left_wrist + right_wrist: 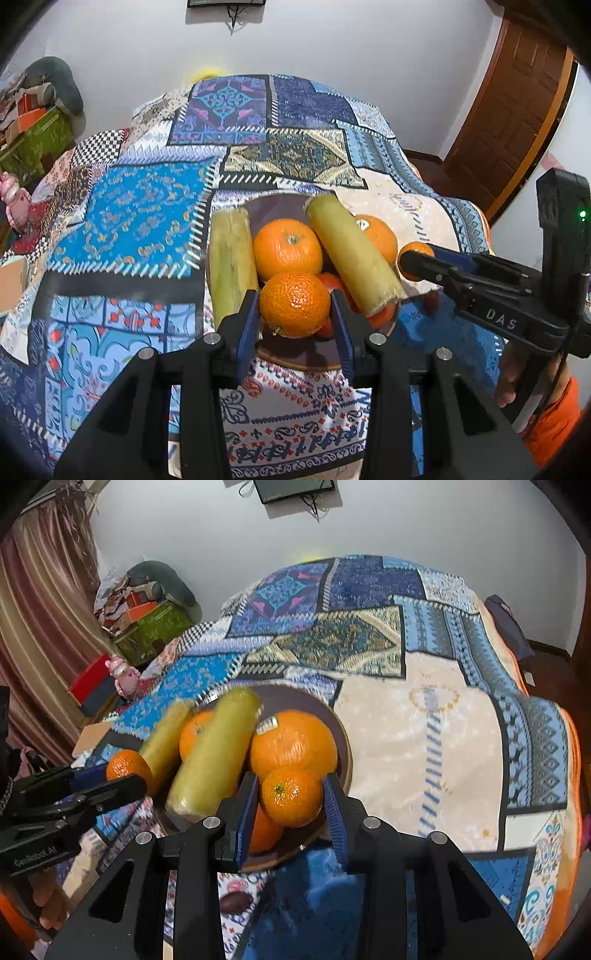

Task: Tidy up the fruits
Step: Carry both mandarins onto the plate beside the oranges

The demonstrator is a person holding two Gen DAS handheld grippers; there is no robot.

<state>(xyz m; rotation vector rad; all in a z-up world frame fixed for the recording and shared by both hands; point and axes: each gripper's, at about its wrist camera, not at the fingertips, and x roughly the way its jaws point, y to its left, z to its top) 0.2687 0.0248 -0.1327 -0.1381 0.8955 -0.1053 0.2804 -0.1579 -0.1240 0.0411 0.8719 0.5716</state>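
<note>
Each claw is pinching a small orange over a dark plate that sits on a bed with a patchwork bedspread. The left claw has its blue pads against both sides of one small orange at the near edge of the pile. The right claw grips the other small orange the same way, at the right near side of the plate.

The plate already holds two large oranges and two pale green stalks, one of which leans across the pile.

To do this step well, I judge that each orange should be eased into a low gap beside the big oranges, not perched on top, where it would roll. Keep clear of the leaning stalk, which a knock could tip off the rim. Part the pads only once the fruit rests, and bring the claws in one at a time so they do not collide.
</note>
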